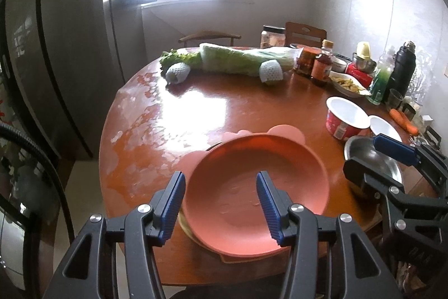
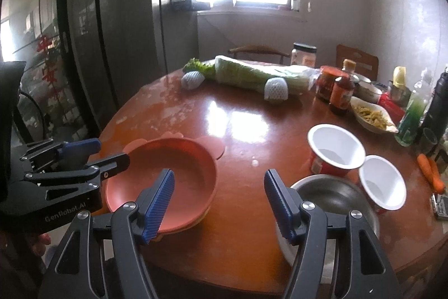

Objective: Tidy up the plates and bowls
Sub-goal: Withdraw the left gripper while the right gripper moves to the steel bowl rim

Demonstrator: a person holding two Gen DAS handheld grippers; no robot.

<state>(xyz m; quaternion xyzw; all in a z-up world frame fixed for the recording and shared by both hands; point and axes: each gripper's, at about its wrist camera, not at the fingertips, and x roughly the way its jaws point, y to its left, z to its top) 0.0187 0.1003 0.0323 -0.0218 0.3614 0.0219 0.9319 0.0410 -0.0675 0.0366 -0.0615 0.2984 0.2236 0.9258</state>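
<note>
Partly done, seemingly: salmon plate stacked on others (count unclear) between left gripper's spread fingers; steel bowl and two white cups unsorted beside right gripper's spread, empty fingers.

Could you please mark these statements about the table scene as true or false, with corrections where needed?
1. The left gripper is open above the pink plate. True.
2. The right gripper is shut on the metal bowl. False: it is open and holds nothing.
3. Two white cups stand beside the metal bowl. True.
4. The cabbage lies in the pink plate. False: it lies on the table, far side.
</note>
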